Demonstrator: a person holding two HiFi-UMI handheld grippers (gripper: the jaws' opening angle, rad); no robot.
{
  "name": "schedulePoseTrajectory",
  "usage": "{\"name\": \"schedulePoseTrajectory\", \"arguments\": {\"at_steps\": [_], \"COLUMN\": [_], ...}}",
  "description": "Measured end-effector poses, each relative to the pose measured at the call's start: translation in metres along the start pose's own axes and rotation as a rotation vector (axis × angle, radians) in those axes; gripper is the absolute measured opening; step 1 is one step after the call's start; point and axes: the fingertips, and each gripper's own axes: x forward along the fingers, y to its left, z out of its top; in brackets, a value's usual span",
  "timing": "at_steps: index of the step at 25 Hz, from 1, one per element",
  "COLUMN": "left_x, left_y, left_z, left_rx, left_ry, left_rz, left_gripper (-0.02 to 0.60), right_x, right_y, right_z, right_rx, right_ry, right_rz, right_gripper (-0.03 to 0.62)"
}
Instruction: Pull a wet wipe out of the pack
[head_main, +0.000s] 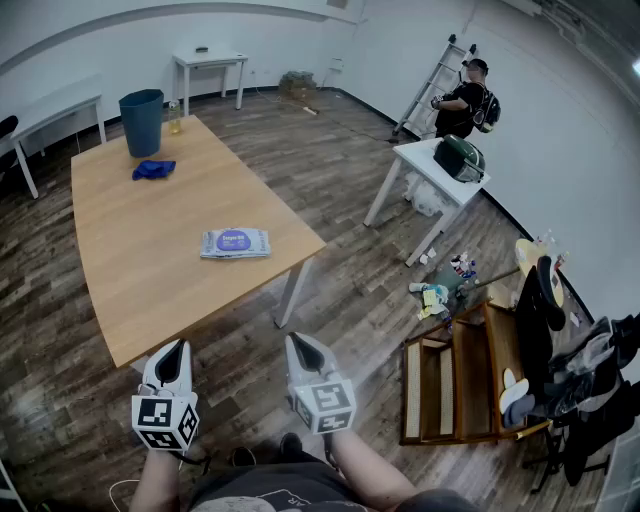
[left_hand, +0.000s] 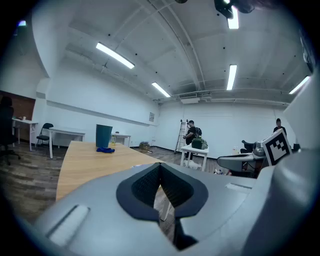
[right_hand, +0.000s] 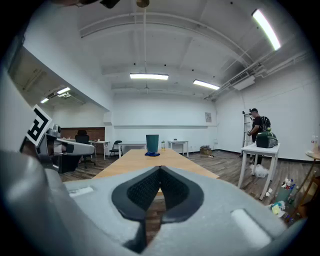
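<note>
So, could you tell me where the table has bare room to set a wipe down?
The table is bare from the wet wipe pack to its near edge, and between the pack and the blue cloth. Only the far end is crowded: the cloth, the blue bin and a bottle stand close together.

I look into a large, sparsely furnished workroom, part office and part lab: white walls, wood-plank floor (head_main: 350, 170), ceiling strip lights (left_hand: 115, 55). White desks (head_main: 210, 58), office chairs (right_hand: 81, 133) and a ladder (head_main: 440, 70) ring one long wooden surface (head_main: 150, 250).
</note>
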Motion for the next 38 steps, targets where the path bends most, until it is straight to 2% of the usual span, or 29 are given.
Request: {"name": "schedulePoseTrajectory", "arguments": {"at_steps": [6, 12, 16, 22, 25, 30, 34, 38], "left_x": [0.000, -0.002, -0.006, -0.008, -0.004, 0.011, 0.031, 0.062], "left_y": [0.005, 0.005, 0.005, 0.017, 0.017, 0.021, 0.026, 0.028], "left_z": [0.000, -0.006, -0.011, -0.017, -0.022, -0.023, -0.023, -0.017], "left_rx": [-0.009, -0.014, -0.031, 0.005, 0.011, 0.043, 0.049, 0.076], "left_ry": [0.004, 0.015, 0.010, 0.008, 0.016, 0.027, 0.028, 0.028], "left_rz": [-0.014, -0.031, -0.046, -0.005, 0.000, 0.007, 0.017, 0.013], "left_gripper": [0.018, 0.018, 0.018, 0.018, 0.018, 0.018, 0.018, 0.018], "right_x": [0.004, -0.004, -0.009, -0.020, -0.020, 0.001, 0.029, 0.067], "right_y": [0.012, 0.006, 0.004, 0.007, -0.002, -0.017, -0.033, -0.051], "right_z": [0.002, 0.006, 0.000, -0.010, -0.021, -0.029, -0.025, -0.019], "right_rx": [-0.016, -0.073, -0.045, -0.070, -0.047, -0.020, -0.033, 0.015], "right_ry": [0.002, -0.039, -0.041, -0.015, 0.013, 0.022, -0.013, -0.022], "right_rz": [0.006, -0.079, -0.090, -0.092, -0.108, -0.117, -0.124, -0.087], "right_gripper": [-0.009, -0.010, -0.009, -0.009, -0.009, -0.009, -0.009, -0.009]}}
